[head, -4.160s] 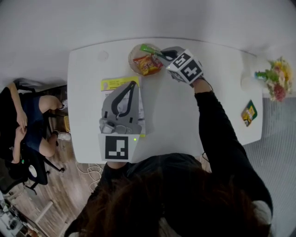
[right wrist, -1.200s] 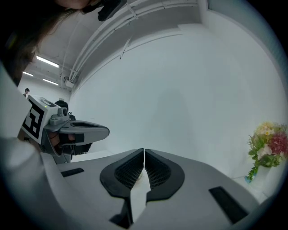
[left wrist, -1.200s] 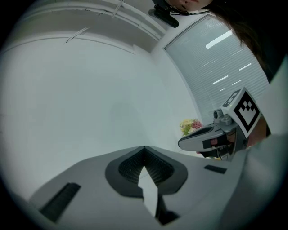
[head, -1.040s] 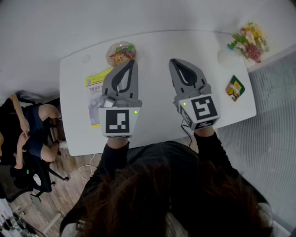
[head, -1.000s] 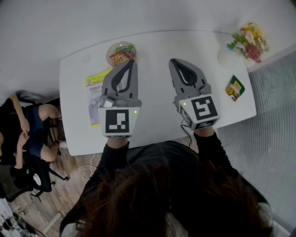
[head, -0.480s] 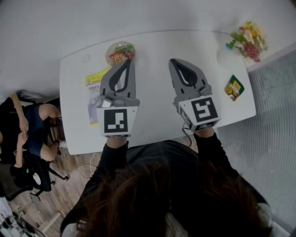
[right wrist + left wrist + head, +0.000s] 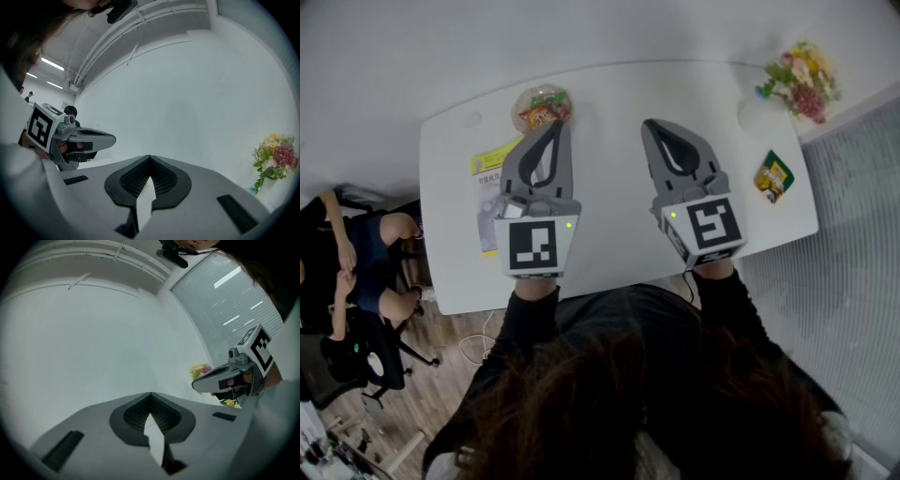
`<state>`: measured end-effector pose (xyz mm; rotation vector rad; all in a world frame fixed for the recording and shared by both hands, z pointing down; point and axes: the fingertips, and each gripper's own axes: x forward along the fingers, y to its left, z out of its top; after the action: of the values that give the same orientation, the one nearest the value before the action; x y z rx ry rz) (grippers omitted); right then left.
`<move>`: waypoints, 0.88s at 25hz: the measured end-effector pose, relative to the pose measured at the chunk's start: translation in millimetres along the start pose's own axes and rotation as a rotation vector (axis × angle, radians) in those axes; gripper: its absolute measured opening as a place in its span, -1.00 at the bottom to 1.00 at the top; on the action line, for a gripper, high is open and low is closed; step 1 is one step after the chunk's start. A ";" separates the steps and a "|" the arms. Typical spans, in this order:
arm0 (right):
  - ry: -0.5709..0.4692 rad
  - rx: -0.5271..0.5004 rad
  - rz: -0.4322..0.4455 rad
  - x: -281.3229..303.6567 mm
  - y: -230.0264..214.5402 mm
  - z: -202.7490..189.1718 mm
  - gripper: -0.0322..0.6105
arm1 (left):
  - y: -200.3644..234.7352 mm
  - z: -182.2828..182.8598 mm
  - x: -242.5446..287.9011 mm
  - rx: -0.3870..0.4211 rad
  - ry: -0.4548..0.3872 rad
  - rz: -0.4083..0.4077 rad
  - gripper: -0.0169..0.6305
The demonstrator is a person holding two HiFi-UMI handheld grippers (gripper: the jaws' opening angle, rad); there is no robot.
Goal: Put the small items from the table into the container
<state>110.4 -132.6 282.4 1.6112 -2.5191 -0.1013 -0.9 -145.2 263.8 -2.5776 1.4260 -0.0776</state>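
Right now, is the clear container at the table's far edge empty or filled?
Partly filled: the container shows colourful snack packets inside. A green packet lies outside it, well off to the right.

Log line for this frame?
left hand-held gripper: shut, empty | right hand-held gripper: shut, empty | bowl: snacks inside | green packet: on table

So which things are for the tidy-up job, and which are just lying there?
For the job: container with snacks inside, probably the green packet.
Just lying about: flowers, yellow sheet.
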 end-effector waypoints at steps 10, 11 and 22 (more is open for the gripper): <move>-0.028 -0.025 0.008 4.0 2.0 3.6 -0.81 | -1.3 0.4 1.4 0.013 -0.006 -0.011 -0.94; -0.031 -0.033 0.007 5.0 2.1 4.1 -0.81 | -1.8 0.2 1.9 0.019 -0.004 -0.014 -0.94; -0.003 0.008 -0.030 3.4 -14.7 -5.0 -0.81 | 1.2 -1.2 6.5 -0.002 -0.008 -0.010 -0.94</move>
<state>123.0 -141.7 285.6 1.6533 -2.5015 -0.0965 1.4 -151.4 264.4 -2.5840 1.4109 -0.0677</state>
